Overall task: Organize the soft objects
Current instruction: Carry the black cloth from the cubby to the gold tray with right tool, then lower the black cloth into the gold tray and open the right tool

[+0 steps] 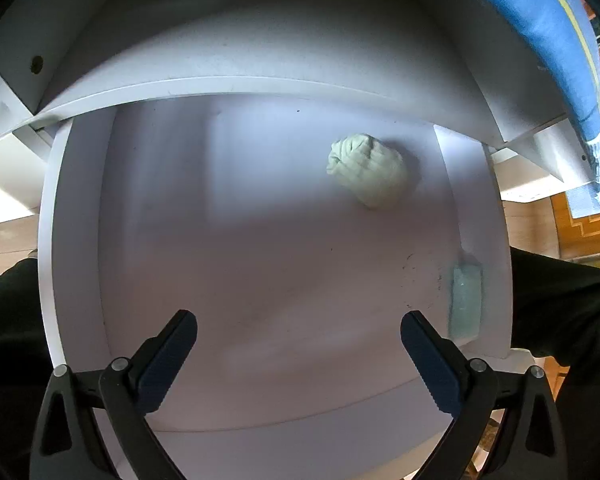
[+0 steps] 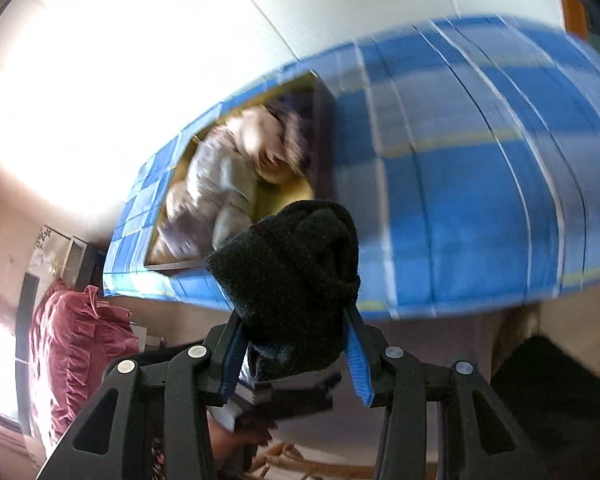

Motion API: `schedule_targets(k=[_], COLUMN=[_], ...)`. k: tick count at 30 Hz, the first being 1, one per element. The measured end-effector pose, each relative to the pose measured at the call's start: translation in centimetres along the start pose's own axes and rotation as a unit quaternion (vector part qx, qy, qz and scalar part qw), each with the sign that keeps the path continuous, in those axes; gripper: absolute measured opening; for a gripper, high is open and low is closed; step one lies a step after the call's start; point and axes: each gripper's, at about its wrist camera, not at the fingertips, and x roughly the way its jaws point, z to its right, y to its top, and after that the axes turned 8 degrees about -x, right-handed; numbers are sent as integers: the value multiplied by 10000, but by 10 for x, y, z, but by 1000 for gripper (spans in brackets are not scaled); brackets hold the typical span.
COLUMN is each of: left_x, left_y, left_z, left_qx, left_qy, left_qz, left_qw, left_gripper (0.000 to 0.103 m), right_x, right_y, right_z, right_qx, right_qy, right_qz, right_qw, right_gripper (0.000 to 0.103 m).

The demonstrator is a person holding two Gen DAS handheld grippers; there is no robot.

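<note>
The left gripper (image 1: 299,354) hangs over a white drawer (image 1: 260,264), its jaws spread wide with nothing between them. A pale green rolled sock bundle (image 1: 366,170) lies on the drawer floor toward the far right, well apart from the fingertips, and a light blue-green pad (image 1: 466,300) rests against the right wall. The right gripper (image 2: 296,320) has its jaws clamped on a dark rolled sock bundle (image 2: 292,264), held up in front of a blue checked box (image 2: 440,184). Through the box's opening shows a blurred heap of pale soft things (image 2: 220,184). A pink ruffled cloth (image 2: 76,344) sits at the lower left.
</note>
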Motion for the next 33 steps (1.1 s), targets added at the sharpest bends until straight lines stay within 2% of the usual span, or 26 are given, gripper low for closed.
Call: schedule_targets(k=[5,18,23,29,33], left_x=[-1,-1,-1,0,1], left_y=[0,1,1,1,2], left_z=[0,2,3,4,4], left_qx=[-40,-94,-105,-105,-86], left_qy=[-96,-181,-194,-192,-175], left_qz=[-13,-50,-50,-53,-59], left_qw=[9999,9998,9997,9997,9998], left_gripper=[102,102,102,102,102], right_x=[20,84,100,104,98], right_y=[34,61,65,67,67], right_z=[-24,-35,-34,-33,-33], right_qx=[-225,-560,-705,-782,-773], right_qy=[-70,-595,-942,-1086,-963], right_qz=[5,-440,-546,-412,-268], right_qw=[9997,9957,9916,9901,9920], right_gripper=[44,44,46,48,48])
